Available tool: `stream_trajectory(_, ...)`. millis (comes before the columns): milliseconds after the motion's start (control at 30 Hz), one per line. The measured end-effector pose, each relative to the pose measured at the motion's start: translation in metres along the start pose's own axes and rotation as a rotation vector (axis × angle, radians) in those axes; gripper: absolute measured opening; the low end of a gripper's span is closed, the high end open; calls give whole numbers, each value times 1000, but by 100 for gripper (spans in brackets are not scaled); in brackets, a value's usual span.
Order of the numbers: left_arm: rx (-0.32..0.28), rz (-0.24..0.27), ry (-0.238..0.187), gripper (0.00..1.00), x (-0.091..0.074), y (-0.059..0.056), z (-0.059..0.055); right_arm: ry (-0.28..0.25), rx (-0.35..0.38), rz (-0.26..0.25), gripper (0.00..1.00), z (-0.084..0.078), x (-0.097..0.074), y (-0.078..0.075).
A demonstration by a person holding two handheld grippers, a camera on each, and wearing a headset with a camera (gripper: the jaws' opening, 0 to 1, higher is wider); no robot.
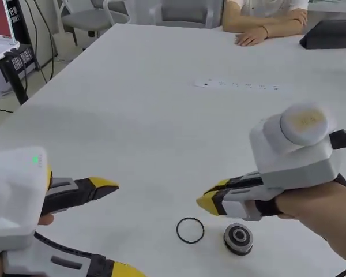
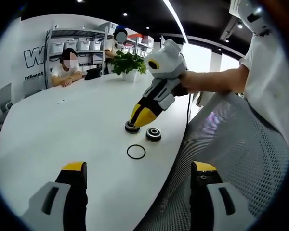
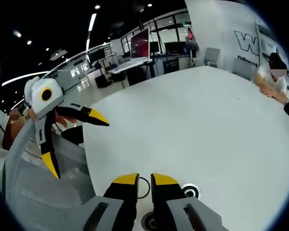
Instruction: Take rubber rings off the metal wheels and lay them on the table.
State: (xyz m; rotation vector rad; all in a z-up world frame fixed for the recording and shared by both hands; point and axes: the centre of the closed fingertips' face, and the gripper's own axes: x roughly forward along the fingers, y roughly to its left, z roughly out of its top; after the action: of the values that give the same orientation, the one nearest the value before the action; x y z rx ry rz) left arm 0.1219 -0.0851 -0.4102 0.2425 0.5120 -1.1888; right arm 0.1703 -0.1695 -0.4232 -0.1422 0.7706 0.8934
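Ring [image 1: 190, 230] lies on the tabletop [image 1: 161, 115], so I'd part the pressed-together right tool [image 1: 203, 201], pinch rubber off the wheel [image 1: 238, 238], brace it with the spread left tool [image 1: 128, 228].

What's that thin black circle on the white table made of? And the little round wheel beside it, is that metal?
The thin black ring looks like rubber: matte, very slim, lying flat. The small round wheel looks like metal: its grey hub glints, and its dark rim may be another rubber ring. The white table is smooth and matte; its material is unclear.
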Motion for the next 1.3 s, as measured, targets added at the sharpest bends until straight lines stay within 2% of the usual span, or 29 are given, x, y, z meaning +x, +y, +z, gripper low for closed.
stream_trajectory(300, 8, -10, 10, 87, 1, -2, -1, -82, 27, 35, 8, 24, -21, 6)
stream_trajectory(600, 9, -15, 8, 87, 1, -4, -1, -146, 19, 13, 13, 38, -49, -2)
stream_trajectory(933, 4, -21, -1, 87, 1, -5, 1, -196, 20, -10, 20, 38, -78, -18)
stream_trajectory(1300, -8, -31, -20, 88, 1, -6, 4, -202, 10, -6, 29, 21, -92, -26)
